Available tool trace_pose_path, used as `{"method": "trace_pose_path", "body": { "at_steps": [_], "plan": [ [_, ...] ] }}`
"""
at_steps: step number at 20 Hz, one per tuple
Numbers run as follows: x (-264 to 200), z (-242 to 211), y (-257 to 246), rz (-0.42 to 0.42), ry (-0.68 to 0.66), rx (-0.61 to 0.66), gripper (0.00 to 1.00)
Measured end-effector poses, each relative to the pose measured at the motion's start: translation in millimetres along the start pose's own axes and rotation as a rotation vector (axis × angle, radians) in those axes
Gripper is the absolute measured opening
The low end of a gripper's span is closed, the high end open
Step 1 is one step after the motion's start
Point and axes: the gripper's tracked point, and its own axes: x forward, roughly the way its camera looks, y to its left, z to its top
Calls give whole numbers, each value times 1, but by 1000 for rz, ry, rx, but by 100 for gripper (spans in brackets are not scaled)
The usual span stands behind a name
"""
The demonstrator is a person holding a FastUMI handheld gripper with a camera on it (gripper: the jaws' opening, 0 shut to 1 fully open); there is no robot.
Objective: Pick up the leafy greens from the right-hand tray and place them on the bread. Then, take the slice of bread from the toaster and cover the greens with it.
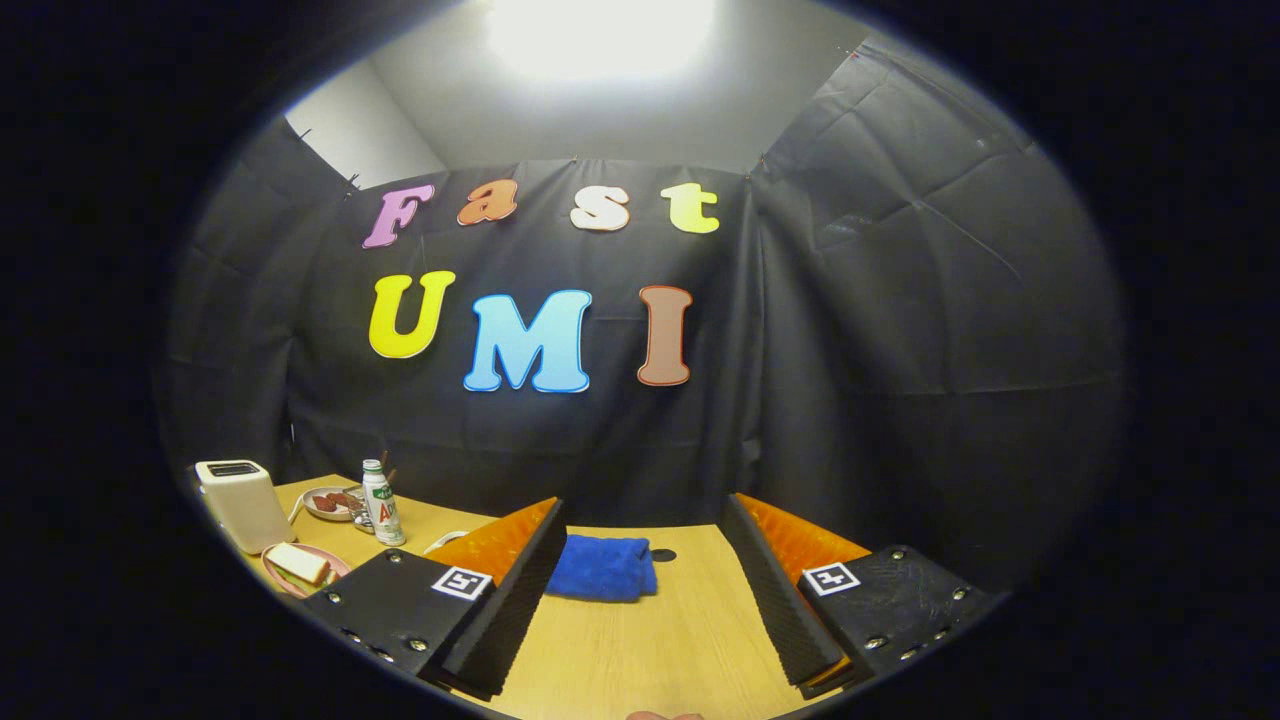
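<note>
Our gripper (640, 600) hangs wide open, holding nothing. Just in front of the toaster (240, 503), the plate (335, 562) has bread (298, 563) stacked with green peeking underneath, so the sandwich looks pretty much covered.

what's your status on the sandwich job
Gripper open, nothing held, above the table. Bread on pink plate by the toaster, well off to one side. Blue cloth just ahead.

Blue cloth (601, 567), bottle (381, 503), table (640, 640)
</note>
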Motion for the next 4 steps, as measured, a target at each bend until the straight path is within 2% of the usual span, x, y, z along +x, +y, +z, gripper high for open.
{"method": "trace_pose_path", "body": {
  "at_steps": [4],
  "plan": [
    [0,-13,-49,-14,-6,36,97]
  ]
}}
